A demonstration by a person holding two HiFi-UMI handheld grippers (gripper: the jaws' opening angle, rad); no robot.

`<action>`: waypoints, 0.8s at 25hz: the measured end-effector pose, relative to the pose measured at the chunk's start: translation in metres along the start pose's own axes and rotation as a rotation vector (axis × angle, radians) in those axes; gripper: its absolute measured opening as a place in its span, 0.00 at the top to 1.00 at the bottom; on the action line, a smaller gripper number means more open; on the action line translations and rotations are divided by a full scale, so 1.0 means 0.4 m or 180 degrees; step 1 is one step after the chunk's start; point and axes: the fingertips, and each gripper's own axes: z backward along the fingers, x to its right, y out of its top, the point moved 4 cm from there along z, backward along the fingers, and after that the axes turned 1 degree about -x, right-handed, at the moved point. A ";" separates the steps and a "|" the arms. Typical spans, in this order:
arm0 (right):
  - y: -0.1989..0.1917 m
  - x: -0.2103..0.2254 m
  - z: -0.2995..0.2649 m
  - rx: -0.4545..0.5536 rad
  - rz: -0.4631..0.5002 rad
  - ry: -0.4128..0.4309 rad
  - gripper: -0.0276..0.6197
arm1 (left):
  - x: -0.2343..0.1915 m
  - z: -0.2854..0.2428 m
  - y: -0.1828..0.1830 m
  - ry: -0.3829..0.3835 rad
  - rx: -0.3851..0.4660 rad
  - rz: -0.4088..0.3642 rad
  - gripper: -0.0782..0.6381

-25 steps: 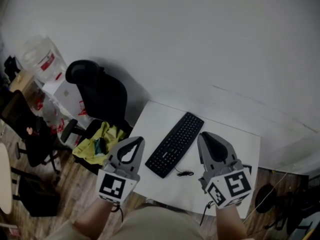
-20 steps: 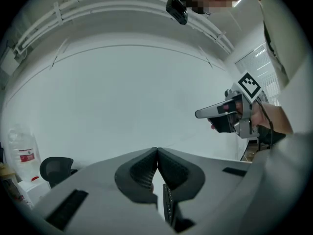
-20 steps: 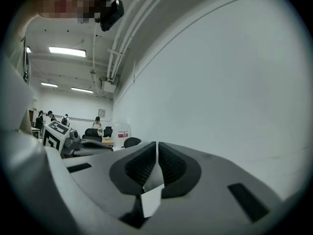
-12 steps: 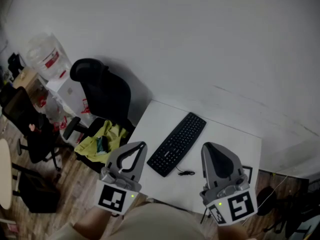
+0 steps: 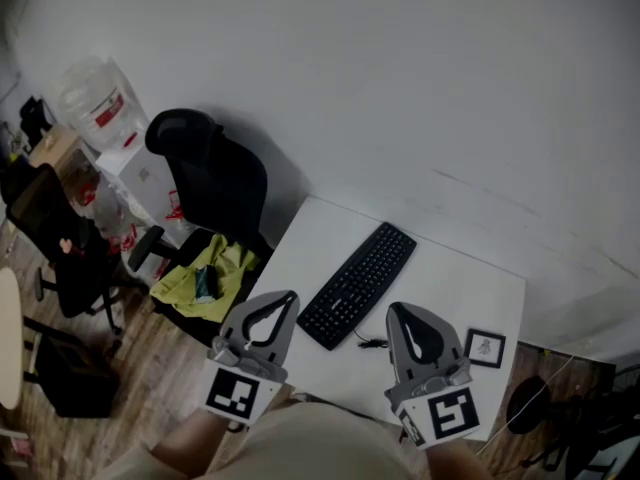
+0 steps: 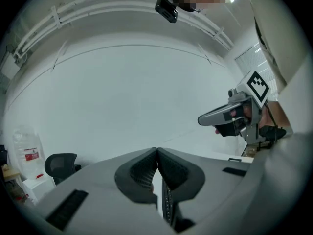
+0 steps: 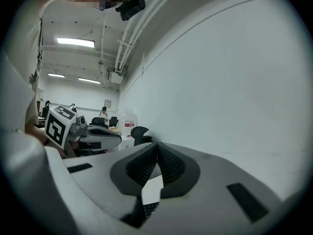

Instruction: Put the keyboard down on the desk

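Black keyboard (image 5: 357, 284) flat on bench (image 5: 450, 288); my left tongs (image 5: 288, 298), right tongs (image 5: 397, 311) pressed together, empty. Risk: cable (image 5: 371, 345) snags right tongs, drags keyboard.

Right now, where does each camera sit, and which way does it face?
Head view: on the person's head, looking steeply down at the white rectangular desk with the black computer keyboard; the left gripper and right gripper show at the bottom.
Left gripper view: on the left gripper, facing the white wall over its shut fingers; the right gripper shows at right.
Right gripper view: on the right gripper, facing that wall over its shut fingers; the left gripper shows at left.
Shared: both gripper views show the black office chair.
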 end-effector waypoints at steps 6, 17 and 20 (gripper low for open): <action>-0.062 -0.021 -0.014 -0.0151 -0.0122 0.0074 0.92 | 0.010 0.003 -0.044 -0.0020 -0.0124 0.0119 0.86; -0.070 -0.005 -0.016 -0.0152 -0.0159 -0.0045 0.92 | 0.006 0.005 -0.064 -0.0053 -0.0174 0.0253 0.86; -0.066 0.001 -0.014 -0.0138 -0.0158 -0.0058 0.92 | 0.008 0.005 -0.065 -0.0069 -0.0181 0.0233 0.86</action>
